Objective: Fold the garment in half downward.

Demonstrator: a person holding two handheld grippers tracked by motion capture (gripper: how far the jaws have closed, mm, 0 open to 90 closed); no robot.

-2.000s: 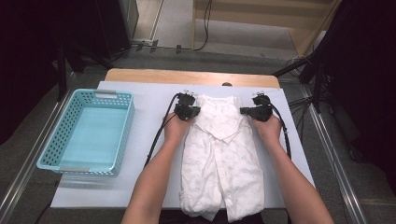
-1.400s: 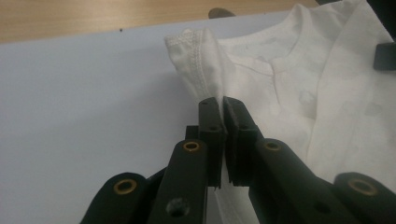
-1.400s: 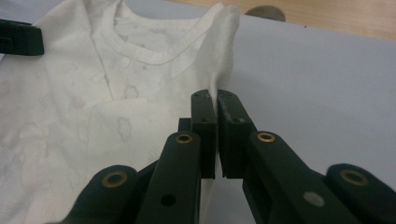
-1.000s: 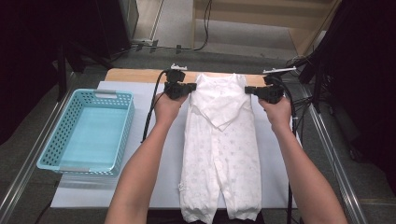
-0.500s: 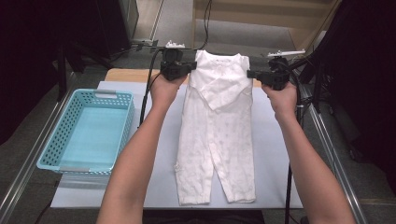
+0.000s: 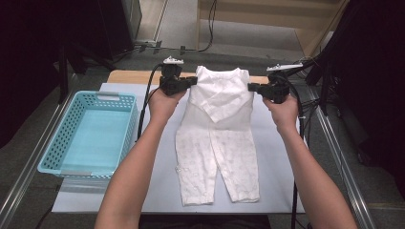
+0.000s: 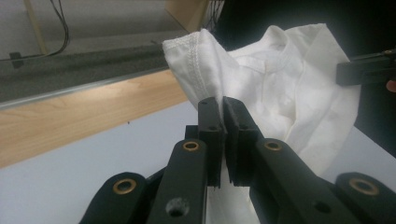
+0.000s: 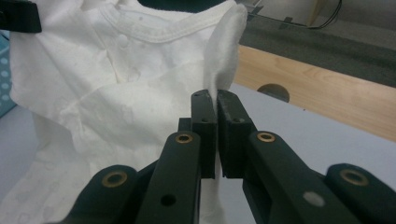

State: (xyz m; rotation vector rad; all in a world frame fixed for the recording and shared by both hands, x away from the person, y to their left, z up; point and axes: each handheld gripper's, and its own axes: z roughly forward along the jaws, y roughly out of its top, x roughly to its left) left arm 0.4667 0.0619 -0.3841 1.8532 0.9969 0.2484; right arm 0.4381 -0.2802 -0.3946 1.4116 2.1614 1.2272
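- Over on the left, a light blue plastic basket (image 6: 88,131) sits on the white table top (image 6: 282,176). It has holes in its sides and nothing in it. It is well apart from the clothes.
- Next comes the person's left arm (image 6: 138,162), reaching up the table between the basket and the clothes. A black cable (image 6: 144,107) hangs down beside it.
- Then the left gripper (image 6: 184,84) is clenched tight on the left shoulder of a white baby romper (image 6: 217,129). In the left gripper view (image 7: 223,114) the cloth is pinched right between the two black jaws.
- In the middle, the romper has its top end lifted off the table near the far edge. Its two legs lie flat on the white top, pointing back at the person. The front flap is folded across the chest, and small snaps show by the neck.
- Behind the romper runs a wooden strip (image 6: 129,76) of the table, then grey floor with cables.
- On the right, the right gripper (image 6: 260,88) is clenched on the other shoulder. In the right gripper view (image 8: 217,109) the sleeve edge sticks up from between the jaws.
- Past it, a round hole (image 8: 273,92) shows in the wood.
- Nothing lies on the romper.
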